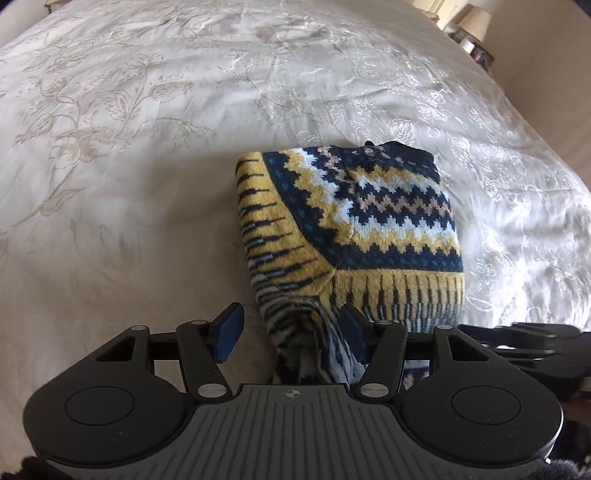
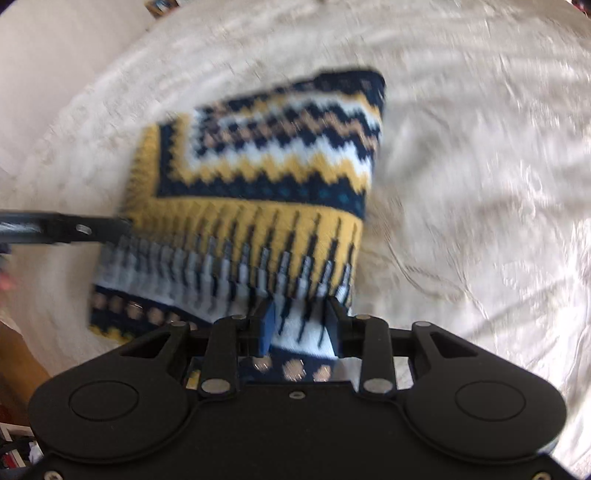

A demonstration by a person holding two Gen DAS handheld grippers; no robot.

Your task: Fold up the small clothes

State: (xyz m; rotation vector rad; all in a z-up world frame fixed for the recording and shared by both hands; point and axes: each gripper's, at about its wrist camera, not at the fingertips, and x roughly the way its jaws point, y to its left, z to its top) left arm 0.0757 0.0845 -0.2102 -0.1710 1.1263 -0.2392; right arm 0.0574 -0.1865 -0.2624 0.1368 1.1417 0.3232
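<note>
The jaws of the left gripper (image 1: 291, 334) stand open around a bunched near edge of the patterned knit garment (image 1: 354, 225), while those of the right gripper (image 2: 301, 326) pinch its near hem. The garment lies folded on the embroidered cream bedspread (image 1: 147, 147) of the bed.

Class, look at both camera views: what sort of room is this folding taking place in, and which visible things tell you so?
Probably a bedroom: the patterned knit lies on an embroidered cream bedspread, with a lamp beyond its far edge.
</note>
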